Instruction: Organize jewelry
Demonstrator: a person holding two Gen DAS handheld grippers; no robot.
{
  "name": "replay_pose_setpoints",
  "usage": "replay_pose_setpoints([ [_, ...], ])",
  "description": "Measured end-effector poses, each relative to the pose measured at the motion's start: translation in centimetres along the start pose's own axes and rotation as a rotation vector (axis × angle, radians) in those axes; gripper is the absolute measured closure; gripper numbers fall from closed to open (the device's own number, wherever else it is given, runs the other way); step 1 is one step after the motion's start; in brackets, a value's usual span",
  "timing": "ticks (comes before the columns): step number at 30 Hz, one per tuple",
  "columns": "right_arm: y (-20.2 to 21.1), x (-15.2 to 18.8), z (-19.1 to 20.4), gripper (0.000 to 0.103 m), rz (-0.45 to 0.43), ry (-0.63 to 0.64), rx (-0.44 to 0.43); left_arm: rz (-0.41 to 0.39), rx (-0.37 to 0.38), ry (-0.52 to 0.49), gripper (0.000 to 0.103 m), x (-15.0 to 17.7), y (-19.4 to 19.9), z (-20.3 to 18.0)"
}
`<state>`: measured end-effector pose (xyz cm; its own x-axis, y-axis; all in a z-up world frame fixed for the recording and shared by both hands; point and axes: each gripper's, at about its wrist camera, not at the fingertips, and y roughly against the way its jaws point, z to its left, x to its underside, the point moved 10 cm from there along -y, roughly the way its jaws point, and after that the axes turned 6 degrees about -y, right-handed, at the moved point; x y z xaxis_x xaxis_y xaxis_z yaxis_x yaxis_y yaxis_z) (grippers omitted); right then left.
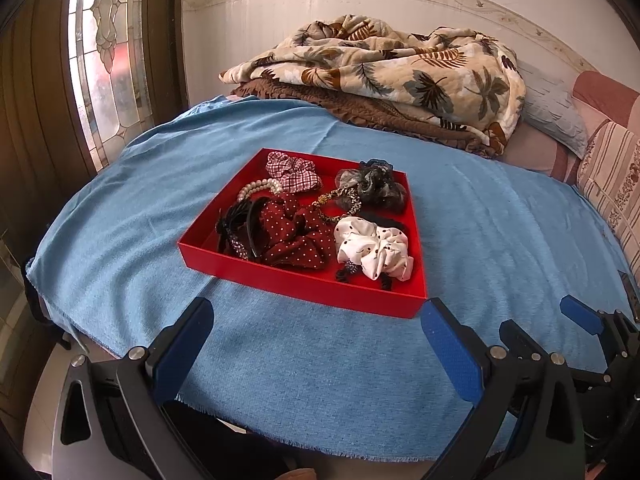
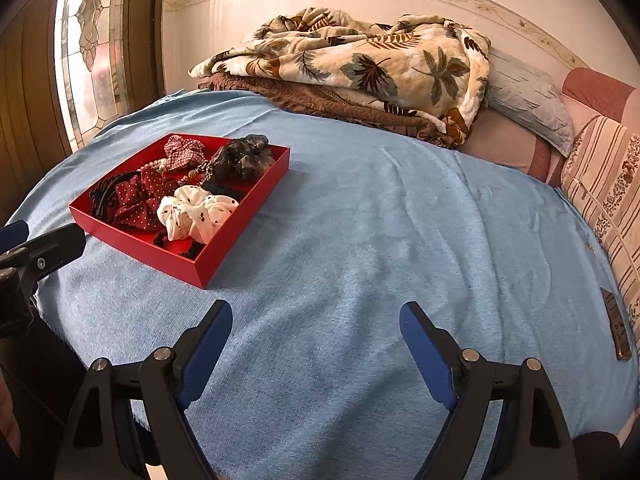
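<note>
A red tray [image 1: 320,289] sits on a blue cloth [image 1: 300,380] on the bed. It holds a white dotted scrunchie [image 1: 374,250], a dark red dotted bow [image 1: 298,236], a black hair clip [image 1: 238,228], a pearl bracelet [image 1: 258,188], a checked scrunchie [image 1: 294,172], a gold chain [image 1: 340,200] and a grey scrunchie [image 1: 372,186]. My left gripper [image 1: 320,320] is open and empty, just in front of the tray. My right gripper [image 2: 316,324] is open and empty over bare cloth, right of the tray [image 2: 216,256]. The right gripper also shows in the left wrist view [image 1: 544,320].
A folded leaf-print blanket [image 1: 384,76] and a pale pillow [image 1: 556,116] lie at the bed's far end. Striped cushions [image 2: 612,196] line the right side. A small dark flat object [image 2: 618,326] lies by the right edge. A window [image 1: 108,60] is at the left.
</note>
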<state>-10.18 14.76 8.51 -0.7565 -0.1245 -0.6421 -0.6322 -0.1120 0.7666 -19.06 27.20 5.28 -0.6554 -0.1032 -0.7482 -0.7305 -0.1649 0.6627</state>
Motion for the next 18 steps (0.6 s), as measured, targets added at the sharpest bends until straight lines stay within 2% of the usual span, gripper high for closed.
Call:
replay_pose_setpoints([
  [18,-0.76,0.07,0.67,0.013,0.016,0.009,-0.008,0.017,-0.013,0.009,0.0,0.47,-0.9,0.3],
])
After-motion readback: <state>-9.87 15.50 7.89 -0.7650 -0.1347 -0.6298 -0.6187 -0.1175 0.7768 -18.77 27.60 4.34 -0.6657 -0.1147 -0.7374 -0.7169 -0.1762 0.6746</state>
